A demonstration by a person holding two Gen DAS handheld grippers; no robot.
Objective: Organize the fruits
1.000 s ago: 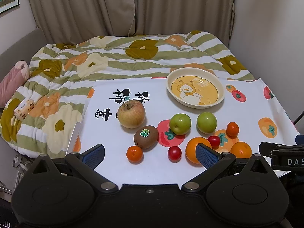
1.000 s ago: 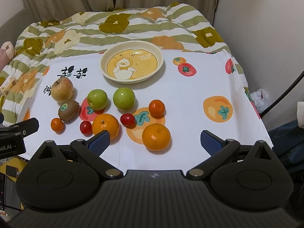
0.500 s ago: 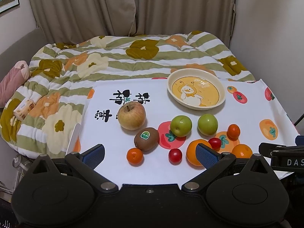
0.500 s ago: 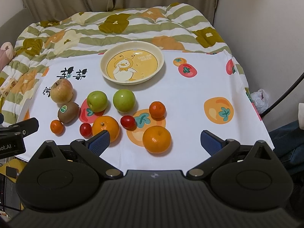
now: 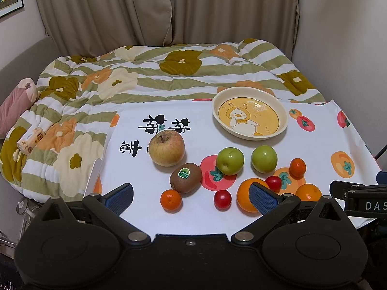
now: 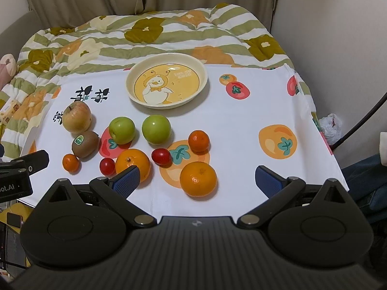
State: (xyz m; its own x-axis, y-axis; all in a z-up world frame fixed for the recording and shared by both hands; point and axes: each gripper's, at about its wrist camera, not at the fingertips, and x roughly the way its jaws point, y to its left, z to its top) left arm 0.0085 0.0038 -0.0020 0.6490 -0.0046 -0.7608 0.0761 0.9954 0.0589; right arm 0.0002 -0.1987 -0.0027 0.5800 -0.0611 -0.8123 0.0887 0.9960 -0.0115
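Several fruits lie on a white printed cloth (image 6: 241, 120): a yellow-red apple (image 6: 77, 117), a kiwi (image 6: 84, 144) with a green sticker, two green fruits (image 6: 121, 130) (image 6: 156, 129), two large oranges (image 6: 132, 164) (image 6: 198, 179), small mandarins (image 6: 198, 140) (image 6: 70, 162) and two red cherry tomatoes (image 6: 161, 156) (image 6: 107, 166). A cream duck-print plate (image 6: 167, 81) sits empty behind them. My right gripper (image 6: 197, 180) is open at the near edge, over the front orange. My left gripper (image 5: 191, 194) is open too, in front of the kiwi (image 5: 185, 177) and a small mandarin (image 5: 170, 200).
The cloth lies on a bed with a flowered green-striped quilt (image 5: 145, 72). A wall (image 6: 338, 36) stands close on the right, curtains (image 5: 169, 9) behind. A pink pillow (image 5: 14, 101) and a tissue pack (image 5: 30, 139) lie at the left.
Both views have shifted slightly, with the fruits drifting a little lower and right in the frames; both grippers stay open and no fruit has moved on the cloth.
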